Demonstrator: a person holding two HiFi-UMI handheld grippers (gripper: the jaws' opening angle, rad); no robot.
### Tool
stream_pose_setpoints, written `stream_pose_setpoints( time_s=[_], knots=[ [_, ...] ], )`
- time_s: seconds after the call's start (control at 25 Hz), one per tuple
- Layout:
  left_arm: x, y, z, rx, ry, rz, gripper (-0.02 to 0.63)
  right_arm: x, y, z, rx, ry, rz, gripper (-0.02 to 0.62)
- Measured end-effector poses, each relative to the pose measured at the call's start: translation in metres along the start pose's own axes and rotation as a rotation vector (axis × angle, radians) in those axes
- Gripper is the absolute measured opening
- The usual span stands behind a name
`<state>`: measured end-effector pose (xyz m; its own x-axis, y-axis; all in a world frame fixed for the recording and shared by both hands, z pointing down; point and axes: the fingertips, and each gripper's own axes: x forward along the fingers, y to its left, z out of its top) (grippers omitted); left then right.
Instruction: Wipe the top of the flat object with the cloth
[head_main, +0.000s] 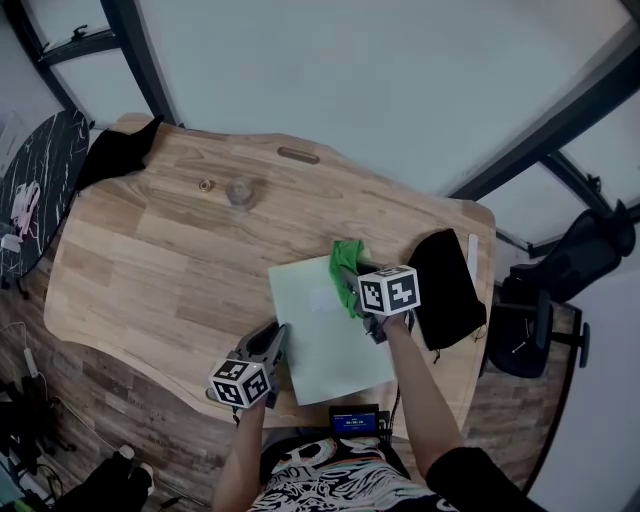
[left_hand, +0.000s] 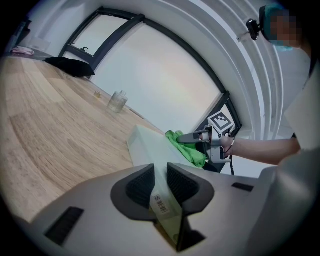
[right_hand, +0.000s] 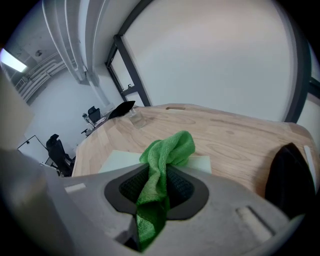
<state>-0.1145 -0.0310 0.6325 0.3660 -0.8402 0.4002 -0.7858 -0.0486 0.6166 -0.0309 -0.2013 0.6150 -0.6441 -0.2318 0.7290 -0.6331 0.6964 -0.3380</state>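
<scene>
Left gripper (left_hand: 160, 174): my jaws are clamped on the near edge of the pale flat board (head_main: 325, 335), lower centre of the head view. Right gripper (right_hand: 159, 176): jaws pinched on the green cloth (right_hand: 167, 150), which sits at the board's upper right corner. Small glass jar (head_main: 240, 192) stands upright on the wooden table (head_main: 150, 270), upper left of the board; I cannot make out its contents.

Bright, even daylight, soft shadows, fisheye edges dark, mostly sharp
</scene>
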Motion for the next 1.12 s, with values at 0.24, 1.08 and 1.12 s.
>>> stream_pose_setpoints(
  time_s=[0.24,1.08,1.12],
  knots=[
    [0.001,0.001,0.0,-0.003,0.001,-0.002,0.077,0.009,0.013,0.002,-0.052,0.023,0.024,0.089],
    [0.0,0.001,0.001,0.003,-0.001,-0.002,0.078,0.017,0.04,-0.006,-0.227,0.064,0.104,0.089],
    [0.0,0.001,0.001,0.008,-0.001,-0.002,0.077,0.017,0.041,-0.007,-0.232,0.064,0.109,0.089]
  ],
)
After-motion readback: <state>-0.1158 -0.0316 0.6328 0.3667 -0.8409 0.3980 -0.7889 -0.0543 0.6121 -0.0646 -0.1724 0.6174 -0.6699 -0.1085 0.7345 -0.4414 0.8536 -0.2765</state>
